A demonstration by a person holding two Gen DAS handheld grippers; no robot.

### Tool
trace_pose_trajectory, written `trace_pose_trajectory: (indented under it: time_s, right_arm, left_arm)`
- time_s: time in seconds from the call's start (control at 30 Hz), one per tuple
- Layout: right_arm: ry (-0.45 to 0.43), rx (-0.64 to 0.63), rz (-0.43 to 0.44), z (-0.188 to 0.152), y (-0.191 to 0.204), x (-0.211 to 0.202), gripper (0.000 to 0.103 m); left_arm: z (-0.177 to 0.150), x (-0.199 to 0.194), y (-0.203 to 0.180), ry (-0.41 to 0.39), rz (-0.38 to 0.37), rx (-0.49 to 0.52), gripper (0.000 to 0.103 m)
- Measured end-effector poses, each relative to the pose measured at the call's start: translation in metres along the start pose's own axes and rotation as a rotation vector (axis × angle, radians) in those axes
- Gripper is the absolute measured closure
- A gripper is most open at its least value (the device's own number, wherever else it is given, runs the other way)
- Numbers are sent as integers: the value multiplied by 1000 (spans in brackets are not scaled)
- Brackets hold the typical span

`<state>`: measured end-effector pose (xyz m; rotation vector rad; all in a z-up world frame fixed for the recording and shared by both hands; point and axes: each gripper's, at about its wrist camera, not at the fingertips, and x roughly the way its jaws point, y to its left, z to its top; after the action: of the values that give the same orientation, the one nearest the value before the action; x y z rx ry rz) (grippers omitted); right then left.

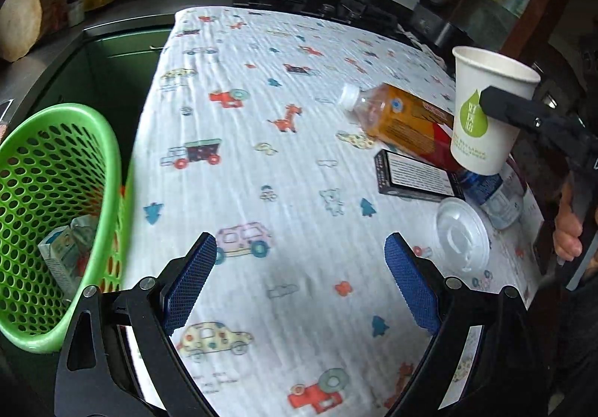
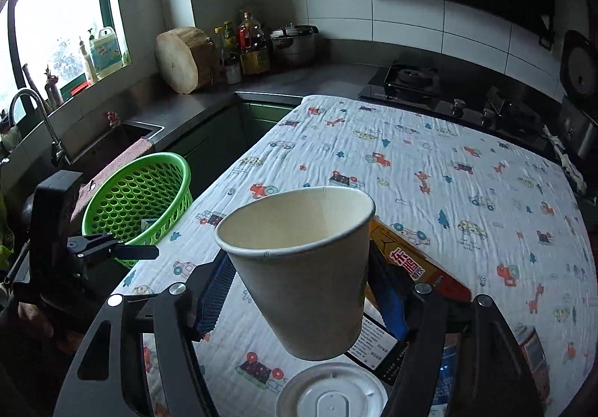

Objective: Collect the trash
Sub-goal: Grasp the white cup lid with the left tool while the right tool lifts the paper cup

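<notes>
Table (image 2: 429, 170) covered w/ white crinkled cloth (image 1: 261, 162) printed w/ small cars, trucks, giraffes, trees; cloth hangs over the near-left edge, beside a green basket that stands off the table; far end bare. Items lie only at the cloth's near-right corner: orange drink bottle (image 1: 396, 117) on its side, white cap pointing to the far-left; black box (image 1: 415, 177) w/ white text panel lying flat, just beside the bottle; clear round plastic lid (image 1: 461, 233) flat on cloth, near the box; second bottle w/ blue label (image 1: 497, 196) lying beside lid & box, partly hidden.
</notes>
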<state>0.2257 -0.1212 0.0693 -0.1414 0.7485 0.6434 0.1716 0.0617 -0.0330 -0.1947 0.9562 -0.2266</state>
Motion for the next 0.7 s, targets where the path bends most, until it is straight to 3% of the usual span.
trace_pose_trajectory:
  time_s: [0.27,0.57,0.7]
  right_arm:
    - [-56,18,-55,-22,-29,-57,37]
    - [-105,71,-88,-43,-67,-98,37]
    - [-116,95,-90,-52,-80,-105,37]
  left_arm:
    - [-6,18,-88,38,-112,176,6]
    - [-20,44,-148,98,-148,351,5]
    - [-22,55,-164,123,-121,424,5]
